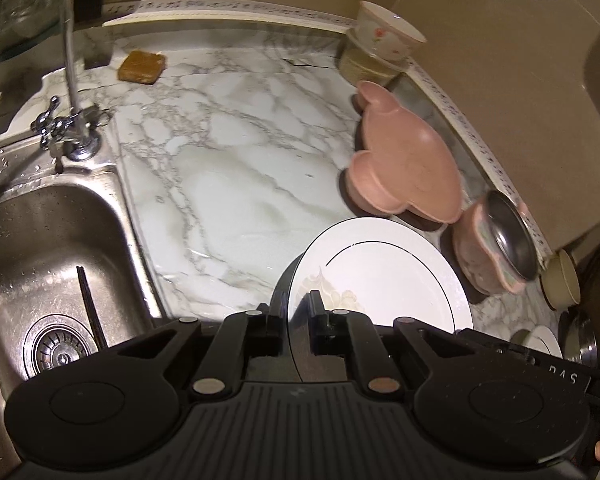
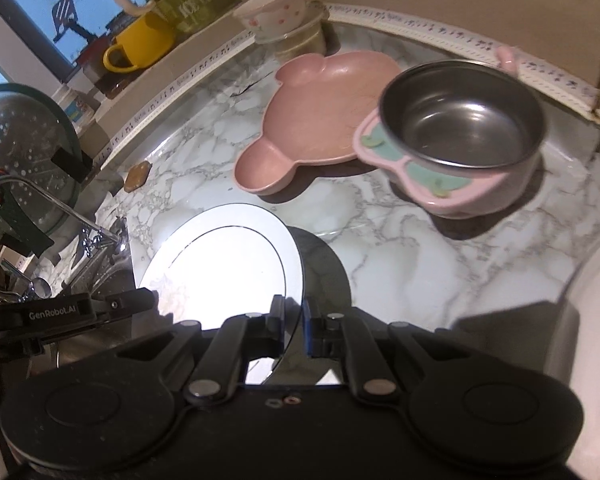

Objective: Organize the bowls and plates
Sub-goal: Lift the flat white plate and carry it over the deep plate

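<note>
A white plate [image 1: 380, 276] with a thin dark ring hangs just above the marble counter, casting a shadow below. My left gripper [image 1: 296, 308] is shut on its near rim. In the right wrist view the same plate [image 2: 220, 264] is clamped at its opposite rim by my right gripper [image 2: 294, 320], also shut. The left gripper [image 2: 60, 312] shows at that view's left edge. Beyond lie a pink bear-shaped plate [image 1: 404, 160] [image 2: 324, 116] and a pink bowl with a steel insert [image 1: 496, 240] [image 2: 460, 132], tilted against the wall.
A floral bowl [image 1: 388, 32] sits stacked on a container in the back corner. The steel sink [image 1: 40, 240] and faucet [image 1: 68, 40] lie to the left, with a brown sponge [image 1: 142, 66] behind. A beige bowl [image 1: 564, 284] stands at the right. Mugs [image 2: 140, 40] line the ledge.
</note>
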Motion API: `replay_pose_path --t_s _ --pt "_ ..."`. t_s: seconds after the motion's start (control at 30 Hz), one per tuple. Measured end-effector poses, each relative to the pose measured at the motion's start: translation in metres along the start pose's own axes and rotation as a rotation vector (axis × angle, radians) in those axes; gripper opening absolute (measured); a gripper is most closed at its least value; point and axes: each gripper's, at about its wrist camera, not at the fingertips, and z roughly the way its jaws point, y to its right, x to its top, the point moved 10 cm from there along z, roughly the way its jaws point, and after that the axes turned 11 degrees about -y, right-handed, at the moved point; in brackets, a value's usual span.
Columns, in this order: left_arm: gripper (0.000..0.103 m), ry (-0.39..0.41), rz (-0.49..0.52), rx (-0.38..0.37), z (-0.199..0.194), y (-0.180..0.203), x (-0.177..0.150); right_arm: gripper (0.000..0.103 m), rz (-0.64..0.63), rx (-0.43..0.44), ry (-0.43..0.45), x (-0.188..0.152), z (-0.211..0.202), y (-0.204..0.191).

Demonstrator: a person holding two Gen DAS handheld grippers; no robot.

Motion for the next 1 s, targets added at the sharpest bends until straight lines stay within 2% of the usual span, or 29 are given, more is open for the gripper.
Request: replay_pose_path --t_s 0.37,1.0 --pt "0.010 0.003 0.108 -0.014 -0.011 0.062 -0.020 0.009 0.072 0.002 0.053 -0.024 -0.048 0.040" --pt "0.010 -0.055 0.271 -0.079 0.011 0.174 -0.079 0.009 0.199 -0.072 0.151 -0.076 -0.125 0.135"
